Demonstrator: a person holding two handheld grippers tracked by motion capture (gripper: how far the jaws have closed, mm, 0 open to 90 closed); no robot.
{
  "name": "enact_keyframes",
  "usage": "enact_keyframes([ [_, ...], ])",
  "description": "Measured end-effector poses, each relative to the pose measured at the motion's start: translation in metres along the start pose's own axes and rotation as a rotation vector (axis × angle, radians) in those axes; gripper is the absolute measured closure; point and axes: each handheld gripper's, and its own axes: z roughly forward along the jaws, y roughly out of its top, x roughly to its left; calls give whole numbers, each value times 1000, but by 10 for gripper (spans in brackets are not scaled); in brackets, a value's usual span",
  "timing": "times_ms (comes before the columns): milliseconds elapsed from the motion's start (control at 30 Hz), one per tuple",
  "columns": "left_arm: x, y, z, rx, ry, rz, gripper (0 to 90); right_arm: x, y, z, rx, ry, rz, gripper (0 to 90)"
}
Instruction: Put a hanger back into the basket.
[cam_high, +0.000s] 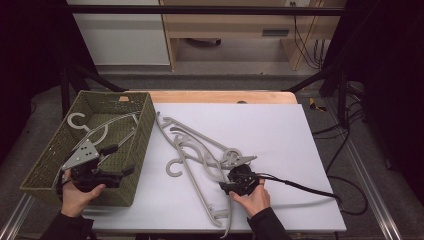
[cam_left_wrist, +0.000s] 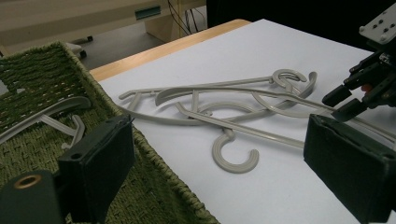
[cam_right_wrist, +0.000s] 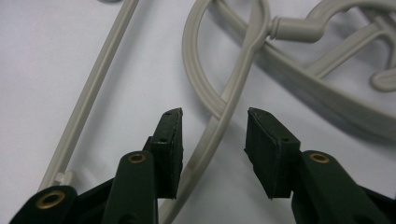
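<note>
Grey hanger (cam_right_wrist: 219, 126) between right tool (cam_right_wrist: 214, 140) pads

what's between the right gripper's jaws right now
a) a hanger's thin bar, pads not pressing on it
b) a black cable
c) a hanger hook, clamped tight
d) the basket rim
a: in the right gripper view the right gripper has its jaws standing apart on either side of a thin grey bar of a hanger, with a gap at each pad.
</note>
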Motion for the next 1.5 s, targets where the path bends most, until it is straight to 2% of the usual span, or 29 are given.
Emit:
enact_keyframes([
  [33, 0, 0, 0, 0, -1, 2, 83, 1, -1, 6, 24, -15, 22, 571],
  [100, 0, 0, 1, 0, -2, 2, 83, 0, -1, 8, 22, -25, 10, 600],
  [233, -1, 0, 2, 8, -1, 4, 83, -1, 1, 9, 32, -16, 56, 705],
  [267, -1, 0, 2, 8, -2, 5, 83, -1, 2, 9, 31, -7, 71, 714],
  [400, -2, 0, 2, 7, -5, 5, 83, -7, 4, 6, 61, -22, 116, 766],
  [433, -2, 0, 2, 8, -4, 5, 83, -7, 5, 5, 68, -25, 144, 772],
  [533, -1, 0, 2, 9, -4, 5, 83, -14, 4, 1, 65, -30, 170, 787],
  [633, -2, 0, 2, 7, -6, 5, 83, -23, 2, -4, 47, -32, 167, 804],
  [733, -2, 0, 2, 7, -7, 5, 83, -31, 1, -12, 25, -38, 189, 818],
  [800, -2, 0, 3, 8, -6, 6, 82, -36, 1, -17, 15, -25, 193, 820],
  [1000, -3, 0, 3, 7, -7, 7, 82, -45, 0, -26, 7, -30, 204, 822],
  [1200, -5, 2, 3, 8, -17, 12, 81, -50, 2, -42, -46, 14, 139, 824],
  [1367, -9, 4, 4, 13, -30, 13, 78, -54, 4, -53, -78, 48, 34, 823],
  [1400, -9, 4, 4, 13, -30, 13, 78, -54, 4, -53, -78, 48, 34, 823],
  [1433, -11, 5, 5, 19, -36, 17, 77, -54, 5, -57, -82, 71, -1, 824],
  [1500, -13, 6, 7, 25, -41, 20, 76, -53, 6, -62, -89, 94, -25, 824],
])
